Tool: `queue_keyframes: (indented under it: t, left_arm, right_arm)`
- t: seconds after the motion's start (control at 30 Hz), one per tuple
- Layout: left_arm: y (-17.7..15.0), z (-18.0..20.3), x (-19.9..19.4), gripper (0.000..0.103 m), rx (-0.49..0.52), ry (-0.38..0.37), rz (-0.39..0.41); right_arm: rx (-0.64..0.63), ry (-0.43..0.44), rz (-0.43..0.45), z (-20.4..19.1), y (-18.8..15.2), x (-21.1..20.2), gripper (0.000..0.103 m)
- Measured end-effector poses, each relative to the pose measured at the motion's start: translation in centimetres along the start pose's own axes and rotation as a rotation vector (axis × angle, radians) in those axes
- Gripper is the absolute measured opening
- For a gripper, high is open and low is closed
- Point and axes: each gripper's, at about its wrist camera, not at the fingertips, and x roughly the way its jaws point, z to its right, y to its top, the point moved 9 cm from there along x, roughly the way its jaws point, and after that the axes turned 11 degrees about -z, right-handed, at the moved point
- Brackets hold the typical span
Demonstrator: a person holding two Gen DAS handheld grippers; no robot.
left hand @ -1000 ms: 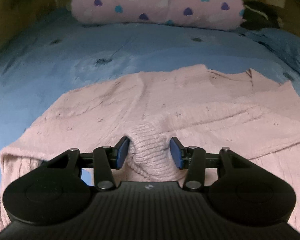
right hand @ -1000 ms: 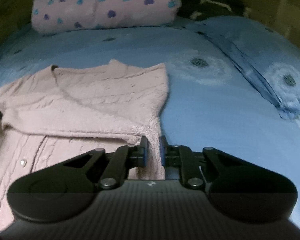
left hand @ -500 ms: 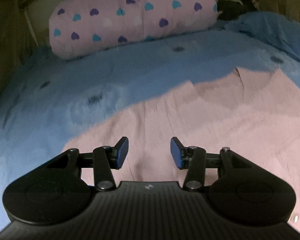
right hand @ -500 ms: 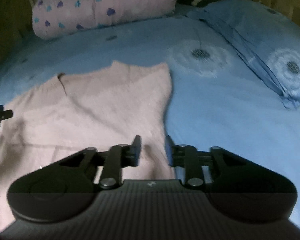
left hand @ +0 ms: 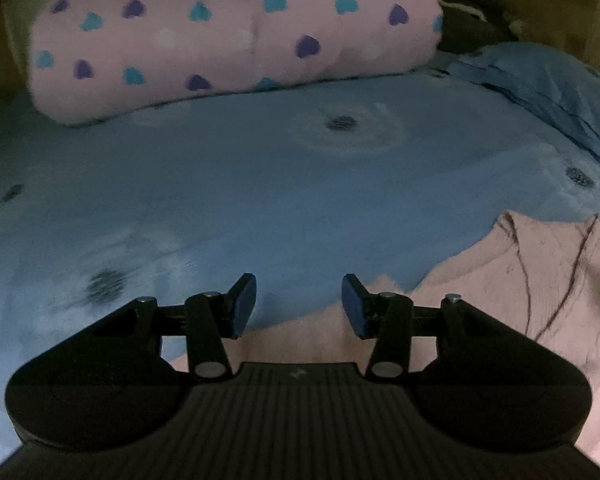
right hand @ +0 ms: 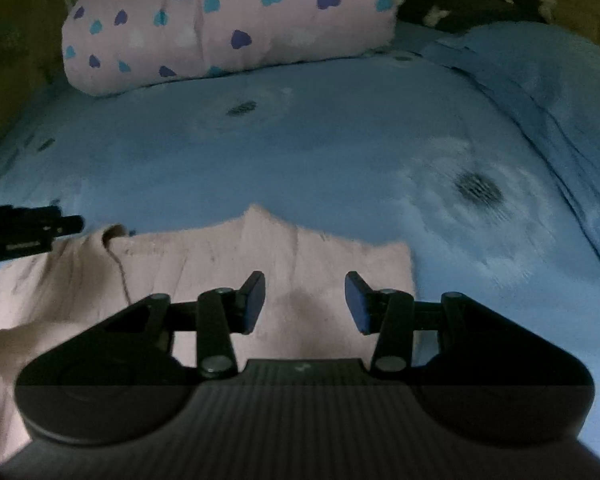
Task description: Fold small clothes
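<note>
Both grippers have let go: right gripper [right hand: 305, 303] just opened, left gripper [left hand: 299, 306] wide, nothing between fingers; sweater [right hand: 228, 264] lies folded beneath, fold placed.

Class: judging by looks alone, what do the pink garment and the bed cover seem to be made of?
Pink garment: apparently soft knitted yarn, matte and fuzzy, with a thick edge; blur hides the stitches. Blue bed cover: seemingly thin woven fabric, smooth and matte, printed with flowers, creasing finely.

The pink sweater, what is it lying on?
The pink sweater lies flat on a blue bedsheet with round flower prints. The sheet shows all around it; whatever is directly beneath the knit is covered and cannot be seen.
</note>
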Motion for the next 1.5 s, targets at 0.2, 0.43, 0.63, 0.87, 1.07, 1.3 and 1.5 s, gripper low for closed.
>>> queue_keyframes:
  t: [0.2, 0.43, 0.63, 0.87, 1.07, 1.3, 1.5]
  left_arm:
    - [0.3, 1.6, 3.9, 0.054, 0.038, -0.061, -0.082]
    - [-0.6, 2.3, 4.8, 0.047, 0.043, -0.059, -0.07]
    - [-1.1, 3.9, 3.2, 0.007, 0.066, -0.033, -0.015]
    - [0.0, 2.7, 2.6, 0.007, 0.041, 0.183, 0.149]
    - [-0.9, -0.9, 5.6, 0.008, -0.156, 0.146, 0.069]
    - [-1.5, -3.1, 1.4, 0.009, -0.176, 0.129, 0.07]
    - [-4.3, -5.9, -4.8, 0.009, -0.188, 0.147, 0.052]
  right_arm:
    - [-0.049, -0.035, -0.034, -0.5, 1.8, 4.2, 0.046]
    - [-0.108, 0.028, -0.017, -1.7, 2.8, 7.0, 0.049]
    - [-0.177, 0.006, 0.014, -2.5, 2.8, 7.4, 0.043]
    - [-0.165, -0.048, 0.137, -2.4, 3.1, 6.5, 0.007]
    - [-0.164, -0.102, 0.146, -2.5, 3.0, 8.3, 0.01]
    - [-0.025, 0.017, 0.187, -1.4, 2.5, 3.7, 0.05]
    - [-0.046, 0.026, 0.197, -1.7, -0.1, -1.1, 0.049]
